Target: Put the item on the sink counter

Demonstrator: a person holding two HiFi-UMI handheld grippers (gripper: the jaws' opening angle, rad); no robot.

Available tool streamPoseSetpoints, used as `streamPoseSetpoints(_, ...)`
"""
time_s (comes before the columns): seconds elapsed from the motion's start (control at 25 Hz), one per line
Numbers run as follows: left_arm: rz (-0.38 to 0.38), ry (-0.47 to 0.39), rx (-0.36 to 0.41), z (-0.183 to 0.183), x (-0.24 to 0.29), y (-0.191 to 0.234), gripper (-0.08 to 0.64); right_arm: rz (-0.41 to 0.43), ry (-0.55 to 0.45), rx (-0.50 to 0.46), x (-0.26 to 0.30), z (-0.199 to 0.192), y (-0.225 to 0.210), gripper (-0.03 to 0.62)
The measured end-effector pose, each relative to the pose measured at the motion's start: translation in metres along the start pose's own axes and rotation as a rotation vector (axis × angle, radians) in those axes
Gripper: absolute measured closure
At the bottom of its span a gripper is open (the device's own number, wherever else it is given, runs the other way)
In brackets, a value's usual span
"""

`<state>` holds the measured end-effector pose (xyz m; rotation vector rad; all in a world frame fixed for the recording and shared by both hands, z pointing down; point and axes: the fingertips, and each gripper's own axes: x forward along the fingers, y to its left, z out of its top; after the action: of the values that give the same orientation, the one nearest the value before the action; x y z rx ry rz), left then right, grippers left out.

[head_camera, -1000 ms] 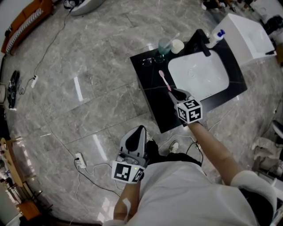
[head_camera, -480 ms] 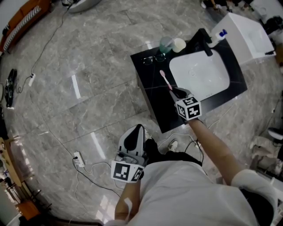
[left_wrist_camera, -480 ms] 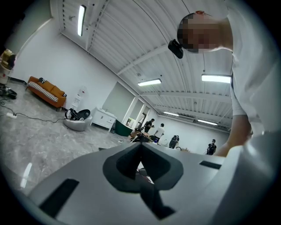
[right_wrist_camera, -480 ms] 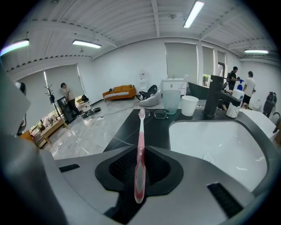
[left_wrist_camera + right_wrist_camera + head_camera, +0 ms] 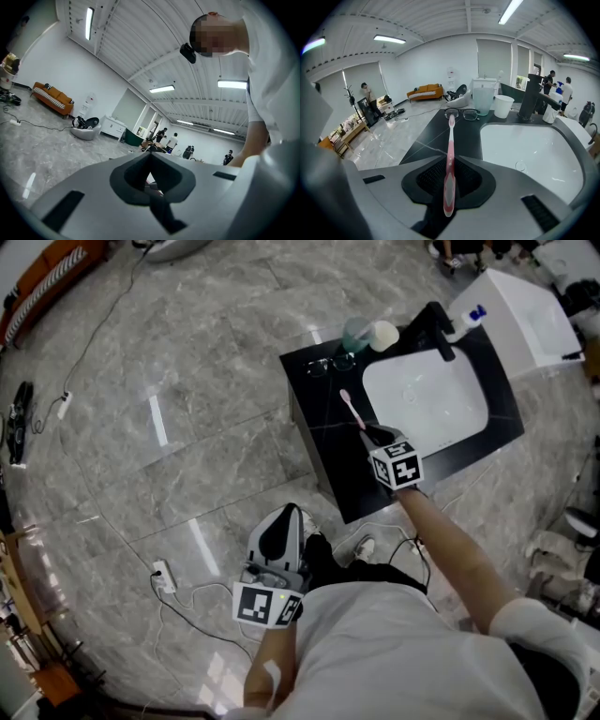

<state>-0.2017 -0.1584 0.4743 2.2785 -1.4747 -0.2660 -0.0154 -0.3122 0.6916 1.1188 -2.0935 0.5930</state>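
Between the jaws of the right gripper (image 5: 380, 437) a pink toothbrush (image 5: 450, 140) is clamped by its handle end, w/ the bristle head pointing away toward the glasses (image 5: 462, 114). It is held over the black sink counter (image 5: 322, 442), on the strip left of the white basin (image 5: 427, 399). Whether it touches the surface can't be told. It is judged light, stiff and thin, w/ smooth plastic that may be slippery, esp. if wet. The grip is best kept on the thicker handle, not the narrow neck or bristles. Laid flat, it should be less prone to rolling. A cup (image 5: 380, 336) and a tumbler (image 5: 354, 334) stand well apart at the back of the counter. The left gripper (image 5: 281, 538) is held low near the person's body, jaws together, w/ nothing between them.
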Motion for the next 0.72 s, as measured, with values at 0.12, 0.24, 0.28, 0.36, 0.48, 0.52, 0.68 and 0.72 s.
streamPoseSetpoints(0.12, 0.005, 0.002, -0.006, 0.000, 0.000, 0.006, 0.557, -0.005, 0.010, 0.004, 0.003, -0.002, -0.001, 0.517)
streamPoseSetpoints(0.24, 0.008, 0.001, -0.018, -0.001, 0.000, 0.009, 0.557, -0.009, 0.024, -0.002, 0.004, -0.003, 0.001, 0.517)
streamPoseSetpoints(0.28, 0.008, 0.001, -0.020, -0.001, -0.001, 0.010, 0.557, -0.010, 0.029, -0.009, 0.005, -0.003, 0.002, 0.517)
streamPoseSetpoints(0.36, 0.007, 0.002, -0.024, -0.002, -0.001, 0.011, 0.557, -0.016, 0.036, -0.018, 0.008, -0.004, 0.002, 0.517)
streamPoseSetpoints(0.48, 0.004, 0.001, -0.030, -0.003, -0.001, 0.013, 0.557, -0.025, 0.050, -0.015, 0.013, -0.003, 0.000, 0.517)
streamPoseSetpoints(0.52, 0.003, -0.002, -0.033, -0.003, -0.001, 0.014, 0.557, -0.028, 0.057, -0.016, 0.016, -0.003, -0.001, 0.517)
streamPoseSetpoints(0.68, 0.003, -0.008, -0.046, -0.003, -0.003, 0.016, 0.557, -0.048, 0.096, -0.012, 0.020, -0.006, -0.002, 0.517)
streamPoseSetpoints(0.72, 0.003, -0.010, -0.048, -0.003, -0.004, 0.017, 0.557, -0.050, 0.108, -0.013, 0.021, -0.008, -0.001, 0.517)
